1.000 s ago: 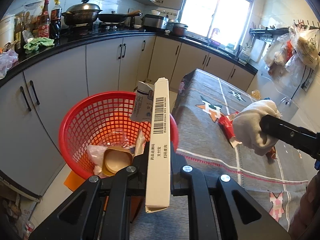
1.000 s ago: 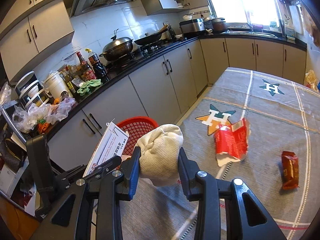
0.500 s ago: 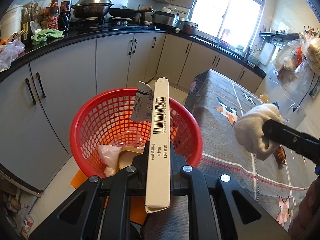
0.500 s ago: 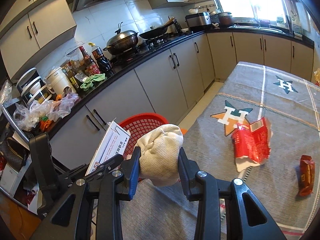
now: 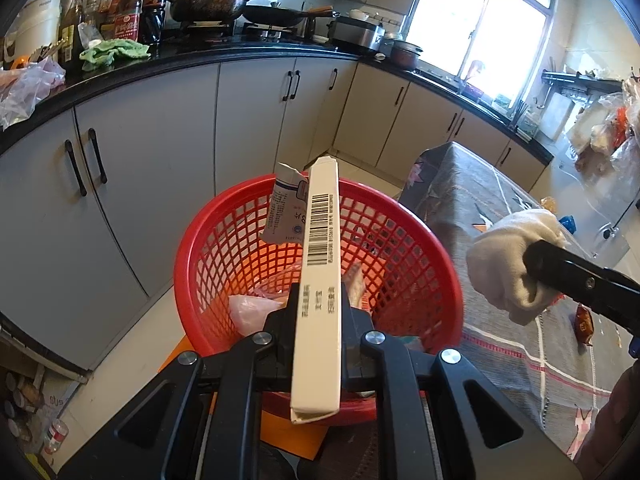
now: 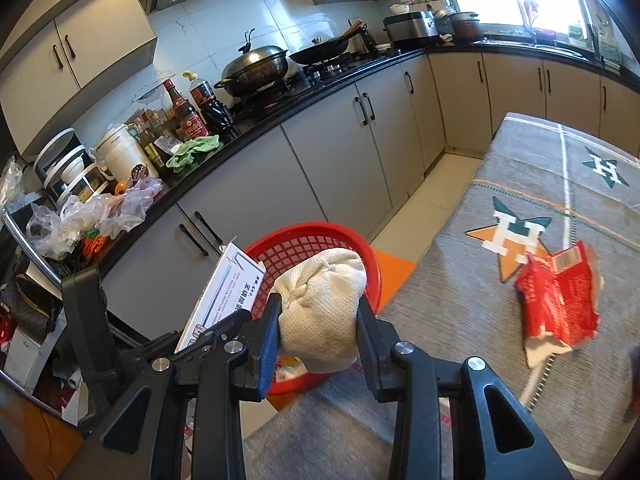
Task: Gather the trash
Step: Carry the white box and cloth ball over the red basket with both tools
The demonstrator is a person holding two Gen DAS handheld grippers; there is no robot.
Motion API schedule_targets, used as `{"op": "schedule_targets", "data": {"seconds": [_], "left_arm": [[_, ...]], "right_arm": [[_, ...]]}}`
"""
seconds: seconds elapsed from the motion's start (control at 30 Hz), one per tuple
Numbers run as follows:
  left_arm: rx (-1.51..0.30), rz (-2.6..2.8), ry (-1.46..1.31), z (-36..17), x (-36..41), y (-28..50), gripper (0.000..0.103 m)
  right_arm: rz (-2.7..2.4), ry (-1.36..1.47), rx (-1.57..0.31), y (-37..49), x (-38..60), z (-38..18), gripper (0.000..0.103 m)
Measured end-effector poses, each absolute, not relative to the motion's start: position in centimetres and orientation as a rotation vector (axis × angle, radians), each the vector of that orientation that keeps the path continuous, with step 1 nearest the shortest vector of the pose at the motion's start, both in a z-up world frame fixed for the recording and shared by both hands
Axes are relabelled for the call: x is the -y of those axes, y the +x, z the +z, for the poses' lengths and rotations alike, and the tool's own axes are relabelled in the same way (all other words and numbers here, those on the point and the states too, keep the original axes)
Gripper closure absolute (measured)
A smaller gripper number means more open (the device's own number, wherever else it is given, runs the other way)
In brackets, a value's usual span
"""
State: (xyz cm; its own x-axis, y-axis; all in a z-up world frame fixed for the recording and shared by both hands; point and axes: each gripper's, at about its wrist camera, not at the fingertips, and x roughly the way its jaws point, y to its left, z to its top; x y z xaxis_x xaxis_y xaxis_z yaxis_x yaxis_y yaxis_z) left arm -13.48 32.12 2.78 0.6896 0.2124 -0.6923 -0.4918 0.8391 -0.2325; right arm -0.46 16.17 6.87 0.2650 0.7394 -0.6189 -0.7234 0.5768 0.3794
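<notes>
My left gripper (image 5: 318,316) is shut on a flat white medicine box (image 5: 320,280) with a barcode, held upright over the red mesh basket (image 5: 400,248). The basket holds several pieces of trash. My right gripper (image 6: 318,312) is shut on a balled white cloth (image 6: 320,304), beside the basket's rim (image 6: 304,236) at the table edge. The cloth (image 5: 512,256) and right gripper also show in the left wrist view, to the right of the basket. The box (image 6: 224,292) shows in the right wrist view. A torn red snack bag (image 6: 560,300) lies on the table.
The table (image 6: 480,312) has a grey cloth with star prints. A small red-brown wrapper (image 5: 584,324) lies on it. Grey kitchen cabinets (image 5: 120,184) stand behind the basket. An orange mat (image 6: 394,276) lies under the basket.
Both grippers have moved left, off the table towards the basket. The box is now over the basket's middle and the cloth is closer to its rim.
</notes>
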Motion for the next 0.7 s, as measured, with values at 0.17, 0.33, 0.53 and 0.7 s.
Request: {"op": "schedule_targets", "data": {"seconds": [0.17,0.33,0.53,0.7], "left_arm": [[-0.715,0.413,-0.422,2.6,-32.4,-13.1,0.09],[-0.721,0.419,-0.421,2.3,-32.8,-12.7,0.09],[-0.739,0.425,-0.421,1.6,-33.3,-12.1,0.09],[-0.754,0.426,-0.426,0.9,-33.4,-11.5,0.09]], "right_arm": [[0.989,0.031,-0.869,0.2,-17.6,6.1,0.065],[0.988,0.034,-0.871,0.7,-19.1,5.8,0.064],[0.986,0.01,-0.882,0.9,-20.1,4.7,0.064],[0.989,0.006,-0.902,1.3,-20.5,3.9,0.064]]}}
